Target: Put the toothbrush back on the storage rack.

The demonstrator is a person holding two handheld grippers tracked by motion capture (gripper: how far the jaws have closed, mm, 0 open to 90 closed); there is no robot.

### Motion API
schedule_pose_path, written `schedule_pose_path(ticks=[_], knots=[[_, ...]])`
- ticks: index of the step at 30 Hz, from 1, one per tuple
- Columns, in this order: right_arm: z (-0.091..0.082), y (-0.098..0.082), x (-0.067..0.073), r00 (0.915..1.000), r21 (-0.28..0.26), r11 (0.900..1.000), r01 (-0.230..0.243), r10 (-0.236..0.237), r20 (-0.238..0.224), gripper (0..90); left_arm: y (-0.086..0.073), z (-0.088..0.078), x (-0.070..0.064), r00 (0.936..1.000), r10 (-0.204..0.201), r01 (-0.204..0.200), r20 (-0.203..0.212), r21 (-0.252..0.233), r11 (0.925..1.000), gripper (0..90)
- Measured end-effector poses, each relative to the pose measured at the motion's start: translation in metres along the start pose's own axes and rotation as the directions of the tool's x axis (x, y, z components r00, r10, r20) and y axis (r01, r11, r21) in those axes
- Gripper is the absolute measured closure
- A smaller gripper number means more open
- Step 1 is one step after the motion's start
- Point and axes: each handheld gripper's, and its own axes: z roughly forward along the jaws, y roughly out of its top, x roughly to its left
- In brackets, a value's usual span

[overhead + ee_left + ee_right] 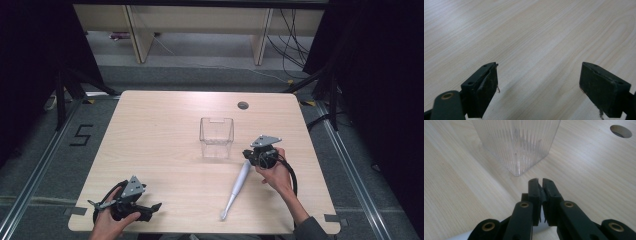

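Reaching in from the lower right, the person's right hand (pixel 276 172) holds the right gripper (pixel 250 154) low over the bench (pixel 165 145), its body tipped toward the clear ribbed container (pixel 217 136) that stands upright near the middle. In the right gripper view the fingers (pixel 534 192) are pressed together, with only a thin slit between the pads; a white shape shows under them at the bottom edge, but whether they hold it cannot be told. In the high view the upper end of a long white brush (pixel 237 186) meets this gripper; the brush lies flat, slanting down and left, its small head toward the near edge.

The container is just ahead of the fingertips in the right gripper view, close but apart. A round cable hole (pixel 243 105) sits in the bench beyond it.

The left hand (pixel 107 222) rests at the near left corner with the left gripper (pixel 150 207) lying almost level. Its fingers (pixel 482 87) stand wide apart over bare wood, gripping nothing.
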Motion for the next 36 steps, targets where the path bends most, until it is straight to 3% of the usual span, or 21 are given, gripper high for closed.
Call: schedule_pose_path(ticks=[4, 8, 9, 12, 13, 15, 23, 26, 28, 30, 31, 32, 34, 36], knots=[[0.004, 0.001, -0.001, 0.9996, 0.0, 1.0, 0.027, -0.027, 0.01, 86.8, 0.0, 0.0, -0.001, 0.9999, -0.012, 0.012, 0.008, -0.009, 0.9999, 14.9], [0.008, 0.004, -0.001, 0.9997, -0.001, 1.0, 0.025, -0.025, 0.003, 88.8, 0.0, -0.001, 0.0, 1.0, 0.001, -0.001, -0.001, -0.001, 1.0, 14.9], [0.008, 0.004, -0.001, 0.9997, -0.001, 1.0, 0.025, -0.025, 0.003, 88.8, 0.0, 0.0, 0.0, 0.9999, -0.013, 0.013, -0.002, -0.011, 0.9999, 14.9], [0.01, 0.005, -0.002, 0.999, 0.006, 0.999, 0.044, -0.044, 0.005, 88.9, 0.0, 0.0, -0.001, 0.9999, -0.01, 0.01, 0.001, -0.008, 0.9999, 14.9], [0.012, 0.006, -0.004, 0.9967, -0.004, 0.997, 0.081, -0.081, 0.008, 88.9, 0.0, -0.001, -0.001, 1.0, -0.007, 0.007, 0.006, -0.004, 1.0, 14.8], [0.012, 0.006, -0.003, 0.9986, 0.013, 0.999, 0.052, -0.052, -0.001, 89.2, 0.0, -0.001, -0.001, 1.0, -0.006, 0.006, 0.007, -0.007, 1.0, 14.8], [0.015, 0.003, -0.004, 0.9988, 0.042, 0.998, 0.048, -0.048, -0.007, 89.6, 0.0, -0.001, -0.001, 1.0, -0.007, 0.007, 0.005, -0.005, 1.0, 14.8], [0.019, 0.001, -0.005, 0.998, 0.029, 0.998, 0.064, -0.064, -0.001, 89.6, 0.0, -0.001, -0.001, 1.0, -0.008, 0.008, 0.005, -0.005, 1.0, 14.9], [0.02, 0.0, -0.005, 0.999, 0.047, 0.998, 0.045, -0.045, 0.004, 89.6, 0.0, -0.001, -0.001, 0.9999, -0.008, 0.009, 0.006, -0.004, 1.0, 14.8], [0.023, -0.002, -0.008, 0.9968, 0.048, 0.996, 0.08, -0.08, -0.003, 89.6, 0.0, -0.001, -0.001, 1.0, -0.007, 0.007, 0.007, -0.005, 1.0, 14.9], [0.023, -0.002, -0.008, 0.9968, 0.048, 0.996, 0.08, -0.08, -0.003, 89.6, 0.0, -0.001, -0.001, 1.0, -0.003, 0.003, 0.005, -0.004, 1.0, 14.9], [0.022, -0.003, -0.007, 0.9987, 0.062, 0.997, 0.05, -0.051, 0.005, 89.6, 0.001, -0.001, -0.001, 1.0, -0.002, 0.002, 0.005, -0.005, 1.0, 14.8], [0.021, -0.003, -0.009, 0.9984, 0.084, 0.995, 0.054, -0.053, -0.018, 89.6, 0.0, -0.001, -0.001, 1.0, -0.007, 0.007, 0.007, -0.005, 1.0, 14.8], [0.022, -0.005, -0.011, 0.9968, 0.056, 0.995, 0.08, -0.079, -0.005, 89.5, 0.0, -0.001, -0.001, 0.9999, -0.009, 0.009, 0.007, -0.004, 1.0, 14.8]])
